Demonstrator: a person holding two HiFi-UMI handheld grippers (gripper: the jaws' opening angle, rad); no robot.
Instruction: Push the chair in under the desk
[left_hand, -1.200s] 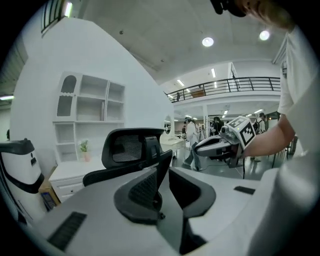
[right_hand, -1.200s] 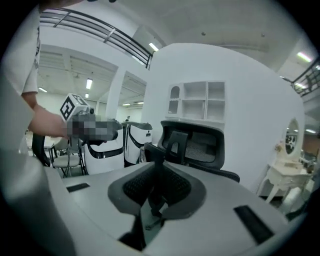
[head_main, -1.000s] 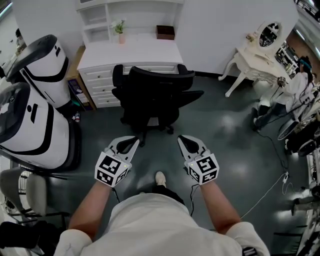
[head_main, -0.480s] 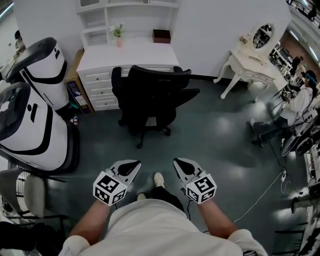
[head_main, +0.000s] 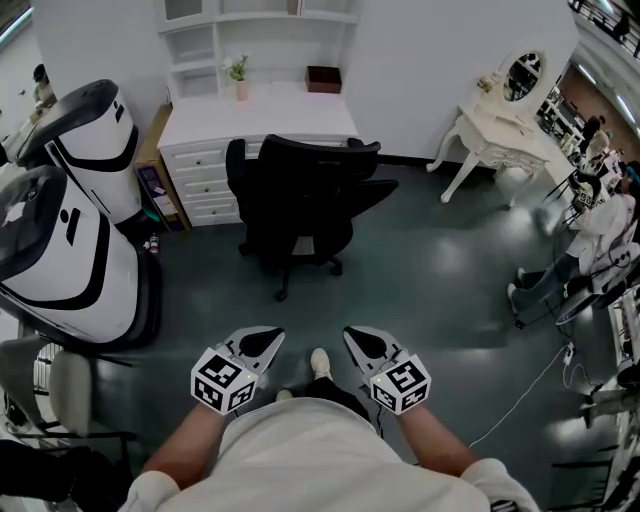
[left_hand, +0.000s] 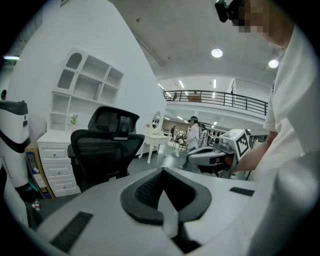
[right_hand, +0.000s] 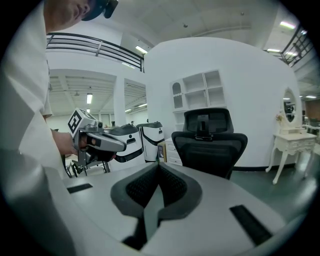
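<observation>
Floor: glossy grey-green floor (head_main: 430, 270) fills the middle of a white-walled room.
Left gripper: the left gripper (head_main: 266, 340) is closed with its pads meeting and nothing between them; it is held low, close to the person's body, and points toward the chair.
Right gripper: the right gripper (head_main: 356, 338) is likewise closed and empty, level with the left one and just beside it.
Between them: the toe of a pale shoe (head_main: 320, 362) rests on the floor.
Gap ahead: bare floor separates both grippers from the chair; they are well apart from it.
Office chair: the black office chair (head_main: 300, 200) stands at the desk with its backrest toward the person. Its base legs reach out onto open floor, and its seat may sit partly under the desk edge, though the backrest hides this.
Desk: the white desk (head_main: 290, 105) with drawers stands against the wall under a shelf unit (head_main: 260, 35). A potted plant (head_main: 238, 72) and a dark box (head_main: 323, 78) stand on its top.
Left edge: two large white-and-black machines (head_main: 60, 250) crowd the floor near the chair's left side.
Right side: wide open floor runs to a cream dressing table (head_main: 495, 125). A seated person (head_main: 600, 225) and a floor cable (head_main: 530, 385) are at the far edge.
</observation>
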